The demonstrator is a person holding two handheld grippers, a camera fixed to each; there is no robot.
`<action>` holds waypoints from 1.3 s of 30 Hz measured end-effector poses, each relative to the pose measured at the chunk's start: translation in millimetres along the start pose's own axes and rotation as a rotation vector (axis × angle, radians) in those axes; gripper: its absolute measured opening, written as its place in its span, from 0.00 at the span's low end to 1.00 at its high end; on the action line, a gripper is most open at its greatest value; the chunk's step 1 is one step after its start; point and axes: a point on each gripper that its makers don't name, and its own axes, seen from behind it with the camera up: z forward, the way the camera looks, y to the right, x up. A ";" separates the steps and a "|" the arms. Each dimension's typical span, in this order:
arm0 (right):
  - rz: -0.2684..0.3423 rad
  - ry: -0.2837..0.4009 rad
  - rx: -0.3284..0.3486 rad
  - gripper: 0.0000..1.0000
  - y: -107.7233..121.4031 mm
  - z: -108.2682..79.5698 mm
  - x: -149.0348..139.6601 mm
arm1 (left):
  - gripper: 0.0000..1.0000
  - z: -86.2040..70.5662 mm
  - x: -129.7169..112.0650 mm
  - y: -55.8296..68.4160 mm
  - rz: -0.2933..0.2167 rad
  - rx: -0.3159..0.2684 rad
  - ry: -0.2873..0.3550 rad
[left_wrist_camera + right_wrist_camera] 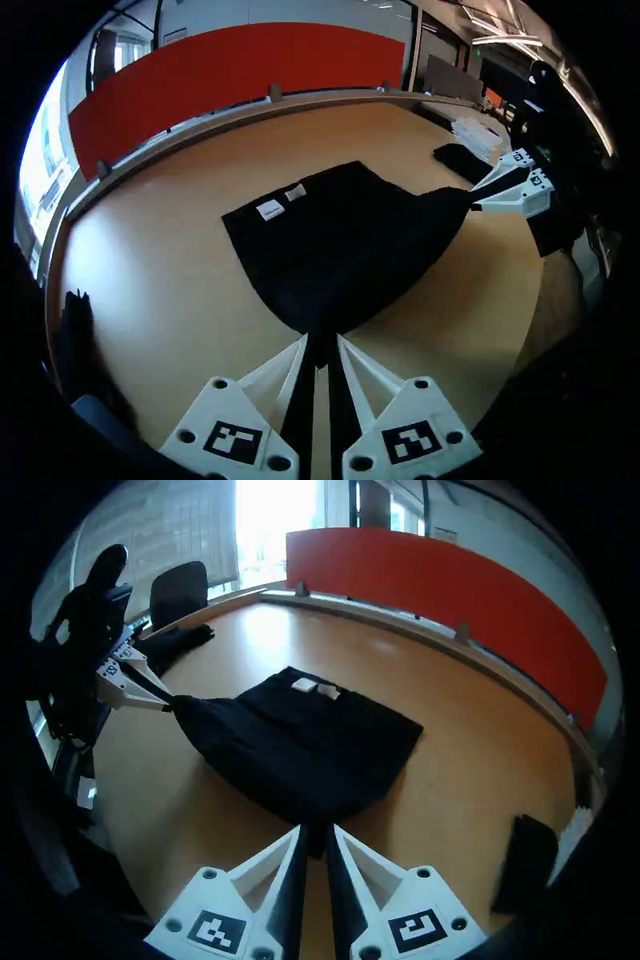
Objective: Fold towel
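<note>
towel (344, 240), black, lies partly on the wooden bench (160, 264). its far half rests flat with two white tags (270, 210) facing up, while the near edge is raised off the wood and hangs between its two corners. judging from that, the fold is only begun: the corners are gripped and lifted, but the near edge is not yet carried over onto the far half, and no crease is laid.

the left tongs (320, 352) are clenched on one near corner, both fingers pressing the cloth. they are held low and point across the bench toward the red partition (240, 72). the right tongs (316, 836) are likewise pinched on the other near corner, low over the bench. each view also shows the other tongs farther off at the towel's opposite corner, the cloth drawn to a point at the tips. the two sit well apart and roughly level.
</note>
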 end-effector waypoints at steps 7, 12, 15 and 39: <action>-0.007 0.013 0.005 0.15 -2.8 -19.6 12.2 | 0.10 -17.3 9.2 6.0 -0.011 -0.015 -0.006; -0.015 0.015 0.007 0.15 -6.0 -30.7 16.6 | 0.10 -29.2 15.4 8.0 -0.021 -0.018 -0.004; -0.018 0.014 0.008 0.15 -8.3 -35.0 18.0 | 0.10 -35.1 18.1 9.8 -0.021 -0.021 -0.002; -0.015 0.005 0.021 0.15 -20.7 -59.9 18.1 | 0.10 -56.3 22.4 21.7 0.010 -0.055 -0.016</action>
